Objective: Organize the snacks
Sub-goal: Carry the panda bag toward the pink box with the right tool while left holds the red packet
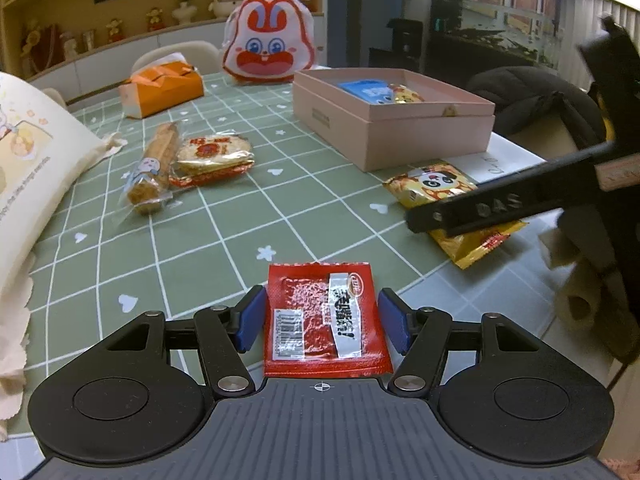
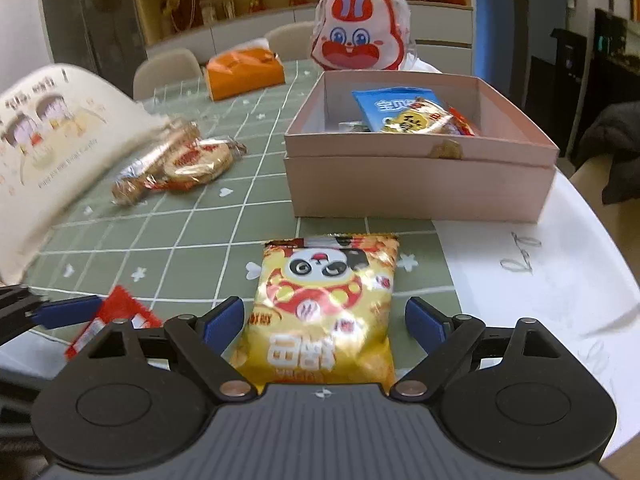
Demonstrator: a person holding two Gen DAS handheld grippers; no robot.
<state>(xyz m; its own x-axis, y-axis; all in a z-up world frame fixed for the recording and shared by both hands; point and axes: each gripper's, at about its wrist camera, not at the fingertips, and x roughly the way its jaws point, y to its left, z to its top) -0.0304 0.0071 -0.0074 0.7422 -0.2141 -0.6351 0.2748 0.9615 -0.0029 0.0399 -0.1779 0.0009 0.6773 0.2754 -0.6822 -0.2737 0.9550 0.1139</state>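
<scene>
My left gripper is open, its blue pads on either side of a red sachet lying at the table's front edge, not clamped. My right gripper is open around a yellow panda snack bag, pads apart from it. The panda bag also shows in the left wrist view, partly under the right gripper's finger. The red sachet shows at the lower left of the right wrist view. An open pink box holds a blue packet and other snacks.
A round cracker pack and a wrapped pastry stick lie on the green checked cloth. An orange tissue box, a rabbit-face bag and a cream cloth bag stand behind and to the left.
</scene>
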